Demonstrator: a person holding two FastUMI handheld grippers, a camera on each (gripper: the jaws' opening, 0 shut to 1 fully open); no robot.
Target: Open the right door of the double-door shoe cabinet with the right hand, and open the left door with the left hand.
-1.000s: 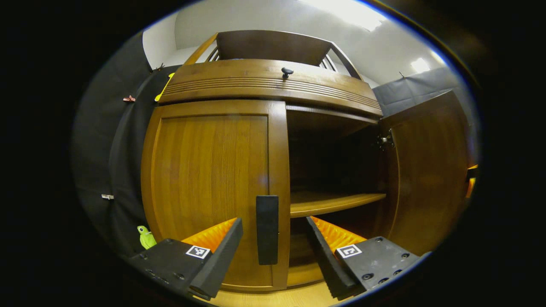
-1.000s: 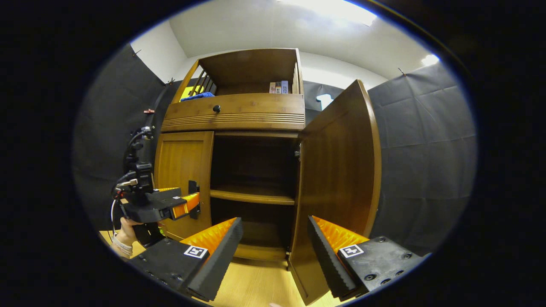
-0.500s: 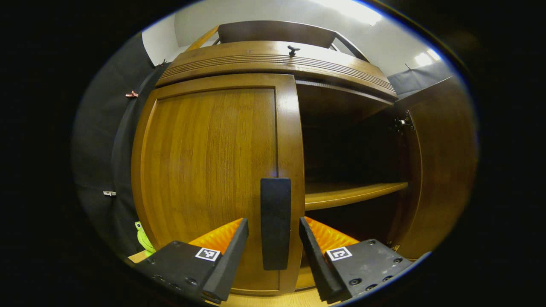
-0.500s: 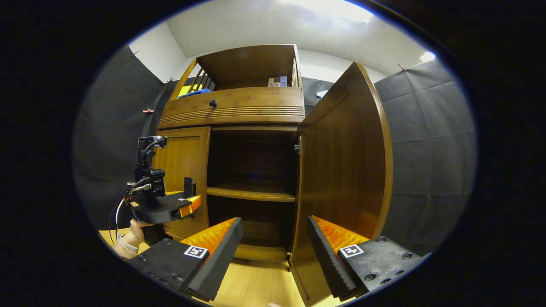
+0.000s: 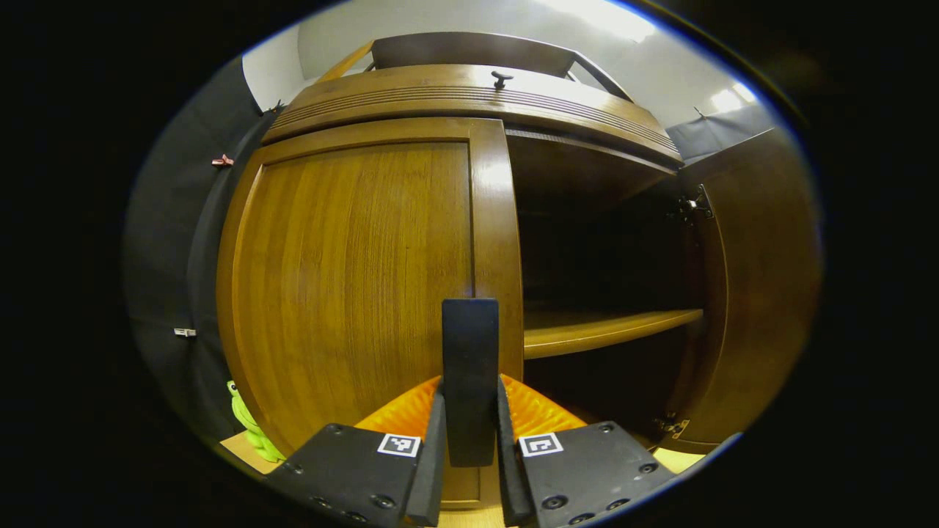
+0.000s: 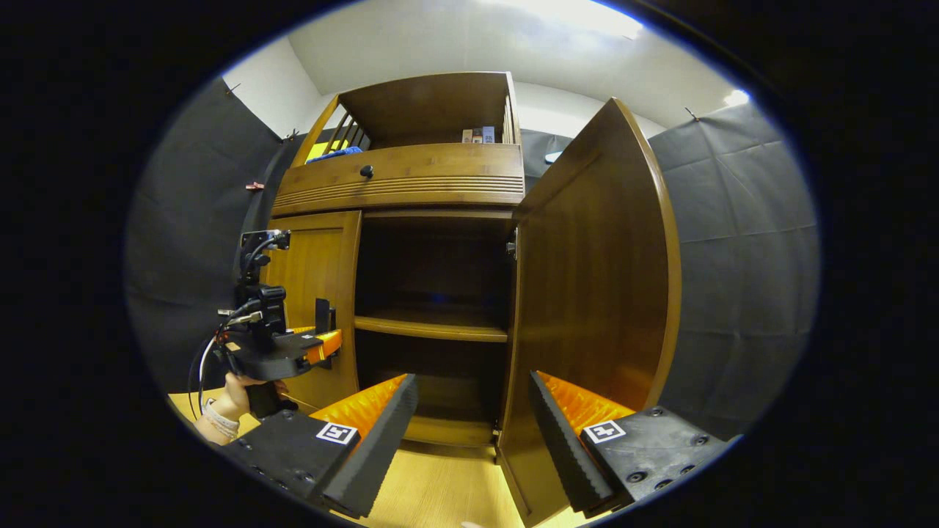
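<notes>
The wooden shoe cabinet's left door (image 5: 352, 279) stands closed, with a black vertical handle (image 5: 470, 367) near its inner edge. My left gripper (image 5: 469, 469) is shut on that handle, both fingers pressing its sides. In the right gripper view the left gripper (image 6: 323, 345) sits at the left door (image 6: 312, 293), held by a hand (image 6: 227, 400). The right door (image 6: 594, 293) is swung wide open, showing the dark inside and a shelf (image 6: 429, 328). My right gripper (image 6: 469, 433) is open, back from the cabinet, holding nothing.
A drawer with a black knob (image 6: 366, 171) sits above the doors, and an open top shelf holds small boxes (image 6: 477, 135). A green toy (image 5: 249, 425) lies on the floor left of the cabinet. The light wooden floor (image 6: 447, 491) lies below.
My left gripper moved in and closed its fingers on the left door's handle. The right gripper barely moved; the right door stays open.
</notes>
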